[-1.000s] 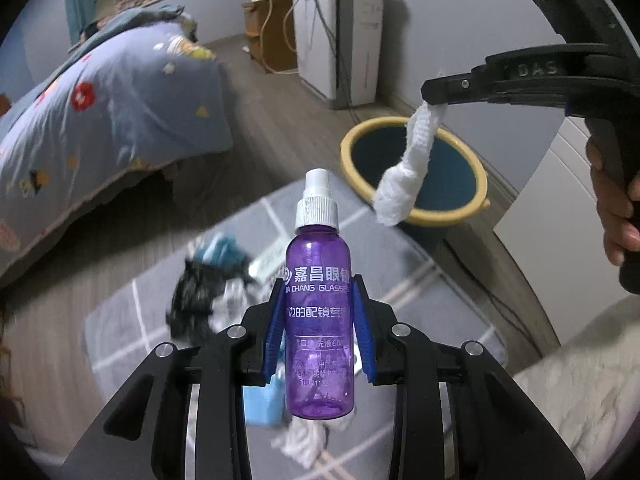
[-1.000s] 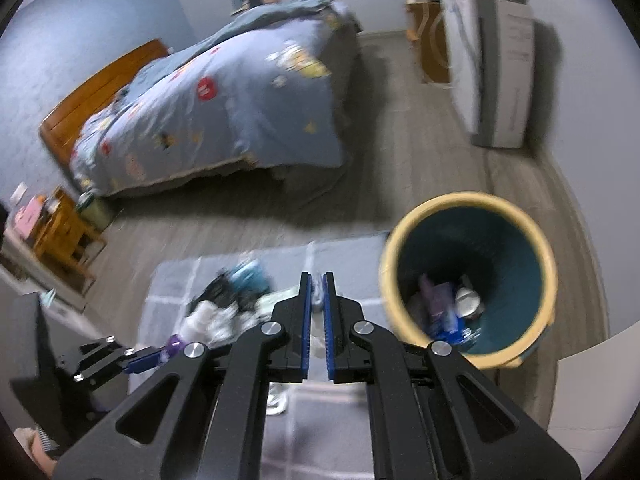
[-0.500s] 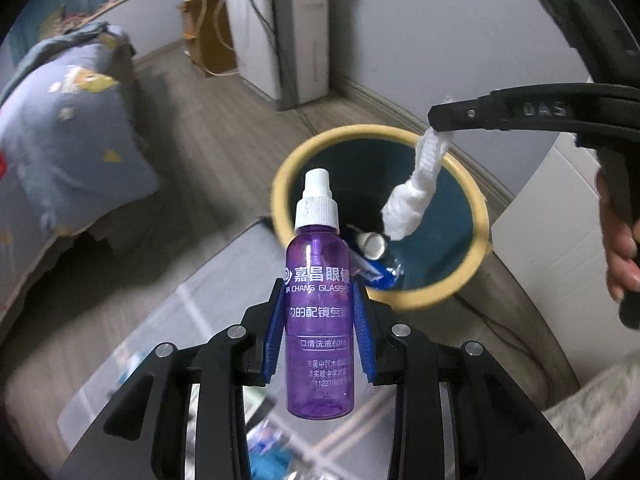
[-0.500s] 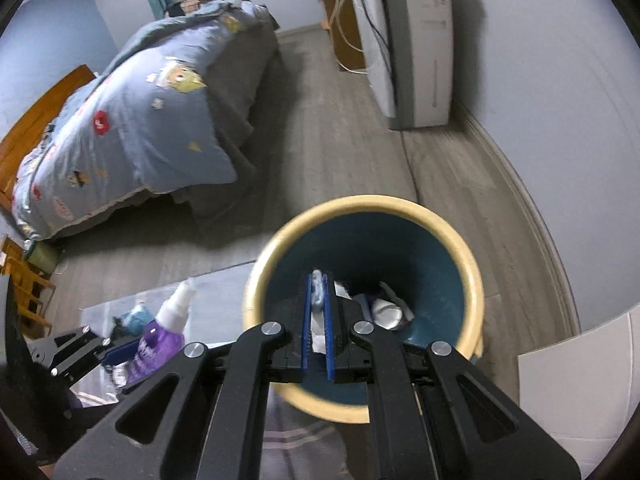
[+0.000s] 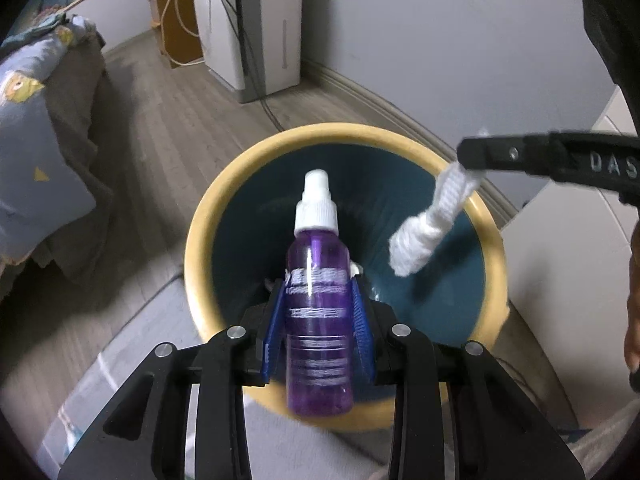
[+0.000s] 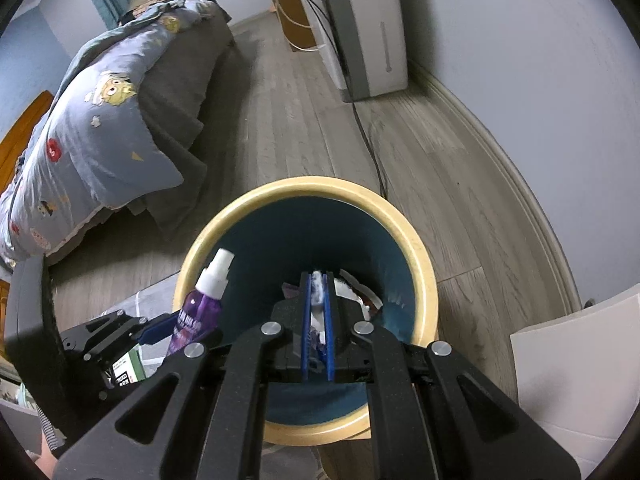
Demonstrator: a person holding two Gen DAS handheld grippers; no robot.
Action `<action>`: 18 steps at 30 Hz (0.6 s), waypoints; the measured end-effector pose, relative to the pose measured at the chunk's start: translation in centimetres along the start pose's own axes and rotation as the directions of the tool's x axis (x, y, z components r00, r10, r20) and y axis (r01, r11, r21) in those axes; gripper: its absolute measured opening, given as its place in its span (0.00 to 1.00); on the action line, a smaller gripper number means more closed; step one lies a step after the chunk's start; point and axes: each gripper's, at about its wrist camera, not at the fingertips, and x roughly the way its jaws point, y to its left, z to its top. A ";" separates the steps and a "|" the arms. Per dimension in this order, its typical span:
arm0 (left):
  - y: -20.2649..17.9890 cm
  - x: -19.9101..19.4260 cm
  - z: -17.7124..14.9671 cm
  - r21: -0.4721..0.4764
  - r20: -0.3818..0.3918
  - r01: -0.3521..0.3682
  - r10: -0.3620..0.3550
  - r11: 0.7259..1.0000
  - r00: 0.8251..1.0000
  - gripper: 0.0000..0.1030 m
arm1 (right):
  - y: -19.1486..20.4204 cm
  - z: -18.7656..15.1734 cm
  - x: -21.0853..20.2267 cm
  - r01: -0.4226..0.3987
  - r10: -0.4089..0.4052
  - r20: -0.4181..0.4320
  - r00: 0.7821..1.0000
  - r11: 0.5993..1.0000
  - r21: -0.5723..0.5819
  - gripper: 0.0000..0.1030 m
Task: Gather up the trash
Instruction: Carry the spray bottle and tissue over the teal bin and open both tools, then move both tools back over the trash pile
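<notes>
The left gripper (image 5: 318, 322) has its blue-padded jaws clamped on a translucent purple plastic spray bottle (image 5: 318, 300) with a white ribbed cap, upright over the round yellow-rimmed, teal-lined bin (image 5: 240, 184). The right gripper (image 6: 318, 312) has its jaws pinched tight on a twisted white knitted rag (image 5: 428, 228) dangling above the bin's opening.

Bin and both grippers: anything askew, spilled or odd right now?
Nothing stands out. The bin stands upright with trash inside. The left gripper holds the purple spray bottle over it, cap on; the right gripper pinches a white cloth above the opening.
</notes>
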 end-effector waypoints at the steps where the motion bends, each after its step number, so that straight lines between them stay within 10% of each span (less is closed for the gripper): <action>1: 0.0 0.0 0.2 0.001 0.008 0.003 -0.003 1.000 1.000 0.34 | -0.2 0.0 0.2 -0.001 0.001 -0.003 1.000 1.000 0.003 0.05; 9: 0.7 -1.3 -0.3 -0.035 0.014 -0.016 0.016 0.999 1.000 0.49 | -0.3 0.1 0.6 -0.006 0.006 -0.027 1.000 1.000 0.003 0.10; 11: 1.1 -2.7 -1.0 -0.058 0.020 -0.029 0.030 0.998 0.999 0.53 | -0.1 0.1 0.2 -0.001 0.001 -0.019 1.000 1.000 -0.004 0.39; 18: 2.9 -9.3 -5.2 -0.130 0.049 -0.096 0.103 0.987 0.993 0.85 | 1.1 -0.9 -3.0 -0.009 0.011 0.043 0.999 0.999 -0.049 0.88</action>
